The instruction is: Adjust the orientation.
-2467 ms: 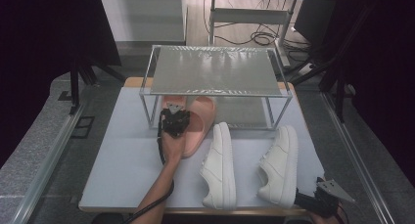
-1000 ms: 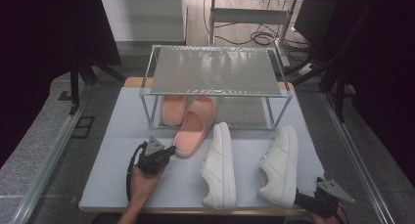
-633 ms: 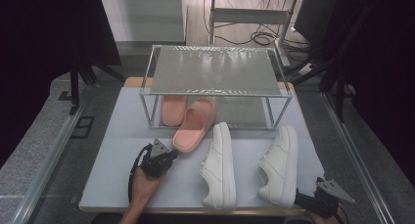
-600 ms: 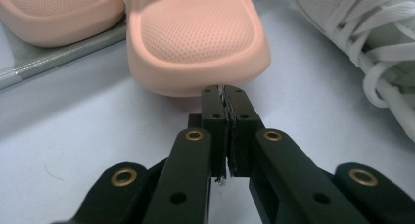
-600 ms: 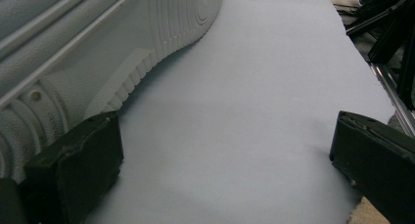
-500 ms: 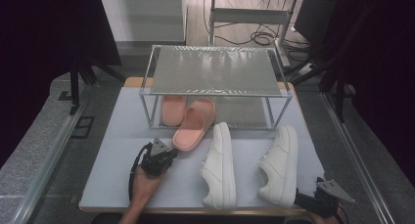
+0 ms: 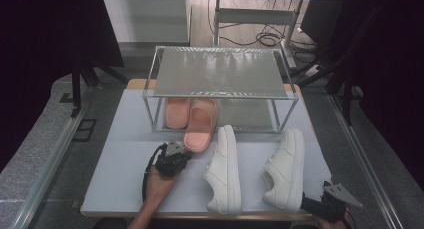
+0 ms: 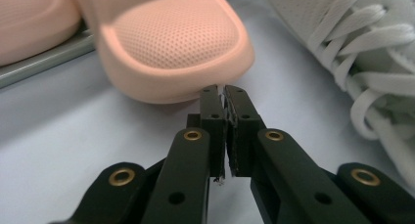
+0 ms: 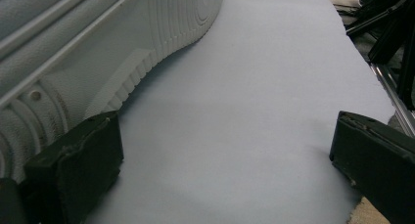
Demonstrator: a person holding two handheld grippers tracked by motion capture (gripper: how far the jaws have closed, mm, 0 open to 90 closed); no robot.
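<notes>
The left gripper (image 8: 224, 94) is sitting right in front of the pink slipper (image 8: 171, 48), and its two black jaws are pressed together with nothing between them. The tips are almost touching the slipper's near end, low down by the sole. It looks like the closed tips are getting ready to push the slipper.

In the high view, this pink slipper (image 7: 201, 130) is lying with its long side pointing away from the person, toward the metal shoe rack (image 7: 218, 74). Its far half is lying under the rack, and its near half is sticking out onto the table (image 7: 120, 154). A second pink slipper (image 7: 176, 112) is lying fully under the rack, just beside it. The left gripper (image 7: 177, 150) is the one closer to the slipper.

A white sneaker (image 7: 224, 170) is lying just to the right of the slipper, so a push should go straight ahead and not sideways. Another white sneaker (image 7: 286, 169) is lying farther right.

The right gripper (image 7: 334, 201) is waiting at the table's near corner with its jaws wide apart, holding nothing, next to that sneaker's sole (image 9: 98, 48).
</notes>
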